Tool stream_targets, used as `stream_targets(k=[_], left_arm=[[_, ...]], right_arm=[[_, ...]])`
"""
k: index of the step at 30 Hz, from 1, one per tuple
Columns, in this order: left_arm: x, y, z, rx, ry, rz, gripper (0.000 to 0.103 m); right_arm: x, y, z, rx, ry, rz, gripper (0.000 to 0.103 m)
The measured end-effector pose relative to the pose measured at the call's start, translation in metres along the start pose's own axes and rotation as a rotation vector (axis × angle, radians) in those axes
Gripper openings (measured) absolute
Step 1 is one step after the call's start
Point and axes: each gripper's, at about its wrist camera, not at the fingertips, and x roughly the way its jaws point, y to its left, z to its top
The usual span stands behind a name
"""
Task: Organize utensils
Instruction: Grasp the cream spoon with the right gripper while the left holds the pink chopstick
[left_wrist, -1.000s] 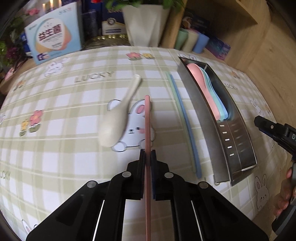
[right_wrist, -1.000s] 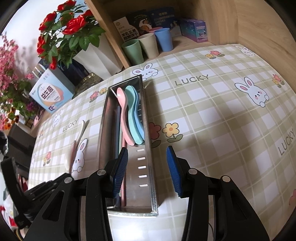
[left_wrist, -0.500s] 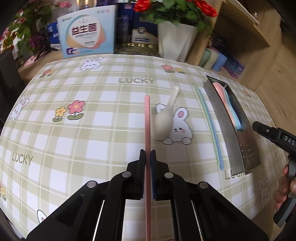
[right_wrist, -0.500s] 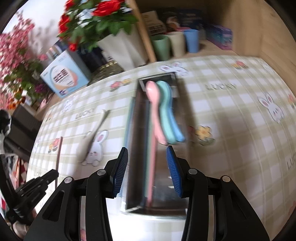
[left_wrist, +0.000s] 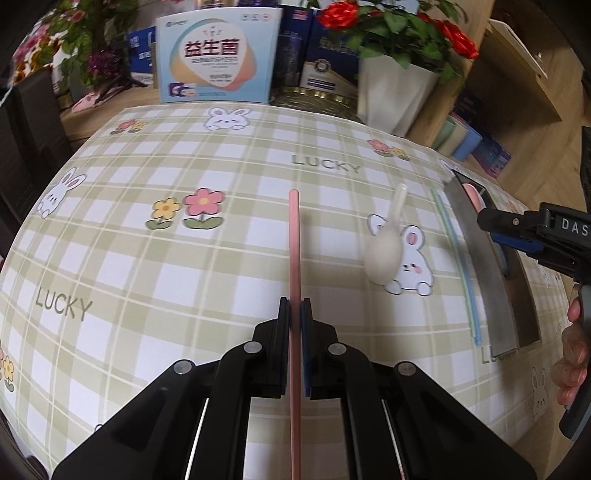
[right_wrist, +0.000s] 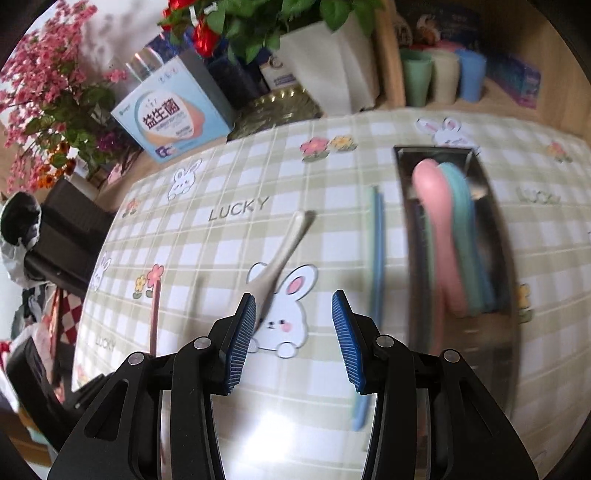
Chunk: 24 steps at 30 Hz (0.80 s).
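Room: bare checked tablecloth (left_wrist: 184, 266) on the left | Obstacles: cream plastic spoon (left_wrist: 384, 254), steel utensil tray (left_wrist: 480, 266) on the right

pink chopstick (left_wrist: 294, 258): near end runs off the left wrist view's bottom edge.
metal tray (right_wrist: 498, 332): motion-blurred; contents smeared.
right gripper (left_wrist: 495, 225): cut by the frame's right edge; jaw gap unreadable there.
cream spoon (right_wrist: 280, 258): bowl hidden behind finger pad.

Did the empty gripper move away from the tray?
Yes. The right gripper moved left: it was over the tray, and now it is over the printed bunny by the spoon.
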Motion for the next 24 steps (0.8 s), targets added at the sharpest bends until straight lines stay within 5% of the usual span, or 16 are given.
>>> stream_targets(k=[7,24], left_arm=[[0.004,0.022,-0.004,-0.040,-0.005,0.016,0.006],[0.015,0.044,-0.012,-0.106,0.005,-0.004,0.006]], right_arm=[[0.032,0.007,0.009,0.131,0.076,0.033,0.043],[0.091,0.021,0.016,0.206,0.173,-0.031,0.043]])
